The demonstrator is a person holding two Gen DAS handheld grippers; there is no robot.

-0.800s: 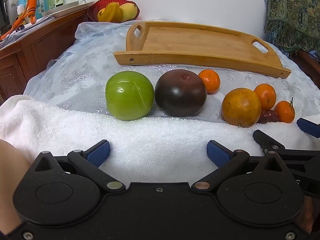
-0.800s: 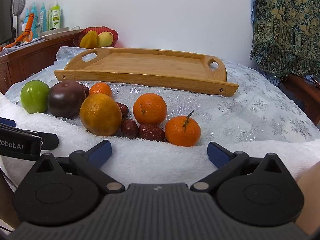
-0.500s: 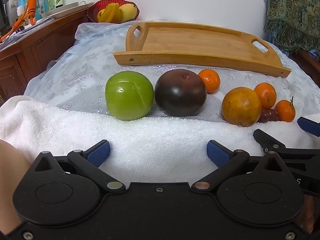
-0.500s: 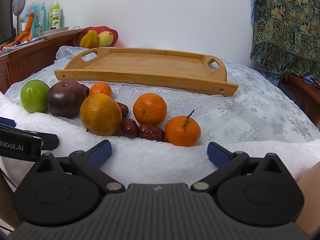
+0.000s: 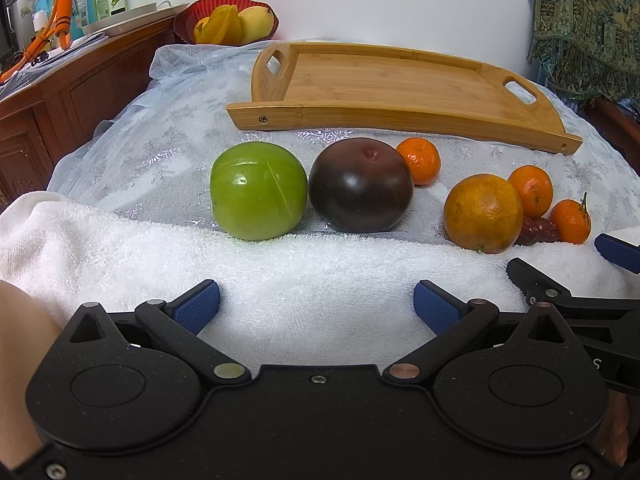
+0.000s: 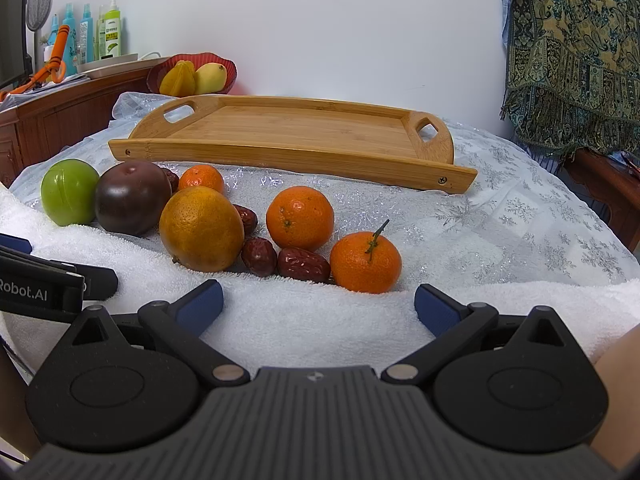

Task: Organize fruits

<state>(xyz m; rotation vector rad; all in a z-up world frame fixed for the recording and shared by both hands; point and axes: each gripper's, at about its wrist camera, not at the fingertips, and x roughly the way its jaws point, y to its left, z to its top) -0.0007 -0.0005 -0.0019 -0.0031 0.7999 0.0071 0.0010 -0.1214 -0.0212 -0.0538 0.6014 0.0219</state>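
Observation:
A green fruit (image 5: 259,190) and a dark purple fruit (image 5: 361,185) lie side by side on the cloth, ahead of my open, empty left gripper (image 5: 317,307). A large orange (image 6: 201,228), several small tangerines (image 6: 300,218) (image 6: 365,262) and red dates (image 6: 303,263) lie ahead of my open, empty right gripper (image 6: 319,304). An empty bamboo tray (image 6: 288,128) sits behind the fruit; it also shows in the left wrist view (image 5: 384,80). Both grippers hover over a white towel (image 5: 280,276), short of the fruit.
A wooden sideboard (image 5: 60,92) stands at the left with bottles and a red bowl of yellow fruit (image 5: 228,24). A patterned cloth (image 6: 576,48) hangs at the right. The right gripper's fingers (image 5: 618,252) show at the left view's right edge.
The left gripper's view has shifted very slightly. The fruit, the tray and the right gripper have not moved.

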